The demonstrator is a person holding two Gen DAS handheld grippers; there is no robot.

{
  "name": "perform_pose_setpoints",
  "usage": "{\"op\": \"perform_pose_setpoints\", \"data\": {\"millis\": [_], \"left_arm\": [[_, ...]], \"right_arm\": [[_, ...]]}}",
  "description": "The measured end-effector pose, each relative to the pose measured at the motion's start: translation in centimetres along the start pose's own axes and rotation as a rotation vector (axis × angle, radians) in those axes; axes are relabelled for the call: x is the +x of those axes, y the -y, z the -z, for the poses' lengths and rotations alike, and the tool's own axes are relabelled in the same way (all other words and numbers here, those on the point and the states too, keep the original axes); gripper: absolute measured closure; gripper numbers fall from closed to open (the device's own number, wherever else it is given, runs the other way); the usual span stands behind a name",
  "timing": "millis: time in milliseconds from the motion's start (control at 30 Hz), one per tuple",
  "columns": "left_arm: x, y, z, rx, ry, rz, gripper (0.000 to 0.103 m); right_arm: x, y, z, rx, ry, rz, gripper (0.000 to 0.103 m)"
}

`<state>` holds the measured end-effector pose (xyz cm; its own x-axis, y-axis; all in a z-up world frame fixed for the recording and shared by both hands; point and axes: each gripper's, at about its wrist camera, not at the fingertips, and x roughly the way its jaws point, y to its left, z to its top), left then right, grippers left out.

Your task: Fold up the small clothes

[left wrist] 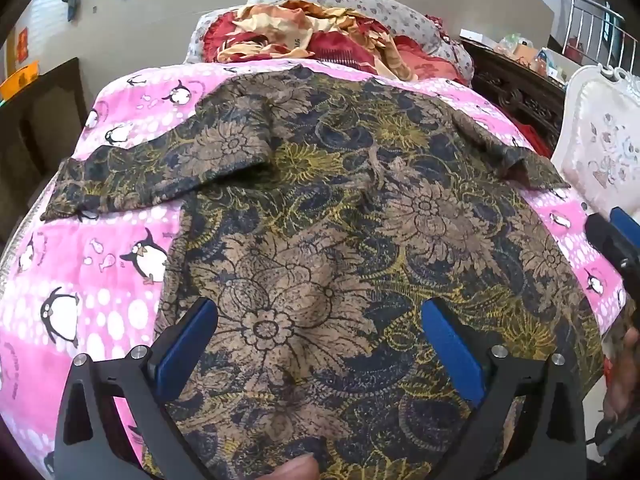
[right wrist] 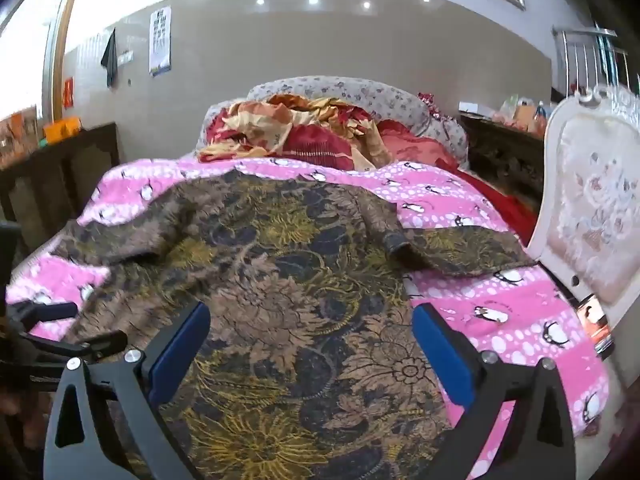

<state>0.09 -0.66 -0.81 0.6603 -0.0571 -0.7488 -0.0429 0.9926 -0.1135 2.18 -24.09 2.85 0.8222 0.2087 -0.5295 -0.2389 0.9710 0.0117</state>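
Observation:
A brown, navy and yellow floral shirt (left wrist: 320, 208) lies spread flat on a pink penguin-print blanket (left wrist: 100, 264), its short sleeves out to both sides. My left gripper (left wrist: 320, 320) hovers over the shirt's near part, its blue pads wide apart and open with nothing pinched. The right wrist view shows the same shirt (right wrist: 288, 280) on the blanket (right wrist: 520, 320). My right gripper (right wrist: 312, 332) stands open above the shirt's near right part, holding nothing. The right gripper's body (left wrist: 616, 240) shows at the left view's right edge; the left gripper's body (right wrist: 48, 332) shows at the right view's left edge.
A heap of red and gold bedding (right wrist: 304, 128) lies at the bed's far end against a floral headboard. A white upholstered chair (right wrist: 592, 216) stands close on the right. Dark wooden cabinets (right wrist: 52, 176) flank the bed. A fingertip (left wrist: 296, 470) shows at the left view's bottom edge.

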Motion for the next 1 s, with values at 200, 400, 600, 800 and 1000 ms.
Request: {"op": "perform_pose_setpoints", "data": {"millis": [200,400,600,800,1000], "left_arm": [[-0.6,0.1,0.1,-0.008,0.080,0.013,0.016],[-1.5,-0.7,0.2,-0.020,0.131,0.023,0.016],[-0.8,-0.8,0.4,-0.019,0.092,0.005,0.016],[-0.1,-0.9,0.7,-0.026,0.064,0.039,0.017],[0.5,-0.7,1.0,-0.027,0.037,0.048,0.017]], "right_arm": [[1.9,0.1,1.7,0.077,-0.128,-0.099,0.000],[1.9,-1.3,2.0,0.025,-0.115,-0.070,0.000],[2.2,-1.3,2.1,0.010,-0.138,-0.049,0.000],[2.5,-0.9,2.5,0.035,-0.156,-0.050,0.000],[2.9,-0.7,2.8,0.045,-0.169,-0.049,0.000]]}}
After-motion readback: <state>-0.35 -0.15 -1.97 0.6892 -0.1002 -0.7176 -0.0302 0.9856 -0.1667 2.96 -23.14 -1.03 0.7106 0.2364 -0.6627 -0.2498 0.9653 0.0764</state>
